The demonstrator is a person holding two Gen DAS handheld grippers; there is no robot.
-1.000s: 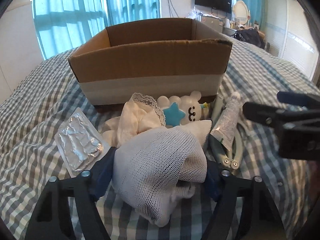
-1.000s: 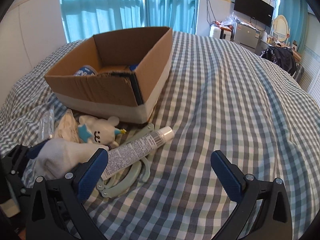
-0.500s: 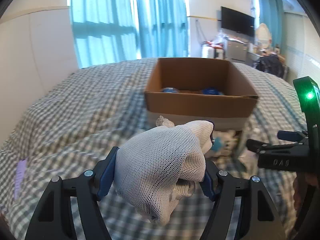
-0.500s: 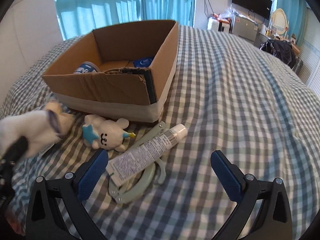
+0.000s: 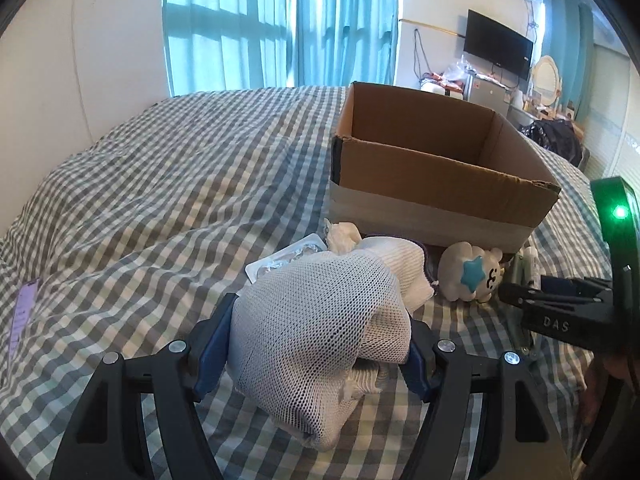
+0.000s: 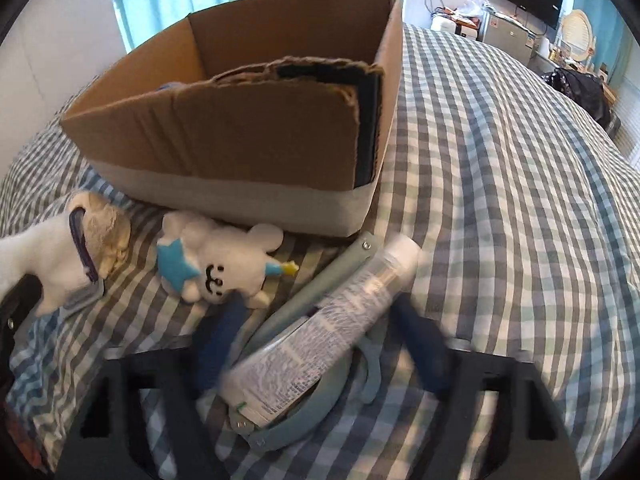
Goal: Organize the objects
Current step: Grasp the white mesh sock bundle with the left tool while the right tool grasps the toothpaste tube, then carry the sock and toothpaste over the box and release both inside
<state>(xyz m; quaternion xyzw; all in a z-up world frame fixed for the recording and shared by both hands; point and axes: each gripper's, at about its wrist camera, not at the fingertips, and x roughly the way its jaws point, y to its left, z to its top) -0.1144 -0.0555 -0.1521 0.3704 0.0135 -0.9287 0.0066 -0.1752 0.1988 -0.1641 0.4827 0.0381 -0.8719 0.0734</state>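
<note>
My left gripper (image 5: 316, 346) is shut on a white mesh bundle (image 5: 320, 320), held above the checked bed. The same bundle shows at the left edge of the right wrist view (image 6: 52, 256). My right gripper (image 6: 320, 348) points down over a white tube (image 6: 340, 316) that lies on a pale green folding tool (image 6: 296, 304). Its jaws are closing with the tube between them, and the blurred blue pads (image 6: 218, 340) stand a little off it. The cardboard box (image 5: 440, 200) (image 6: 240, 140) stands open just beyond. A white plush toy with a blue star (image 5: 472, 276) (image 6: 224, 260) lies in front of it.
A foil blister pack (image 5: 280, 258) and a crumpled white cloth (image 5: 344, 236) lie beside the box's near left corner. The checked bedspread (image 6: 500, 200) stretches bare to the right of the box. The right gripper's body (image 5: 560, 316) shows at the right of the left wrist view.
The left gripper lifted the mesh bundle off the pile and swung back to the left. The right gripper dropped over the tube, and its jaws narrowed from wide open.
</note>
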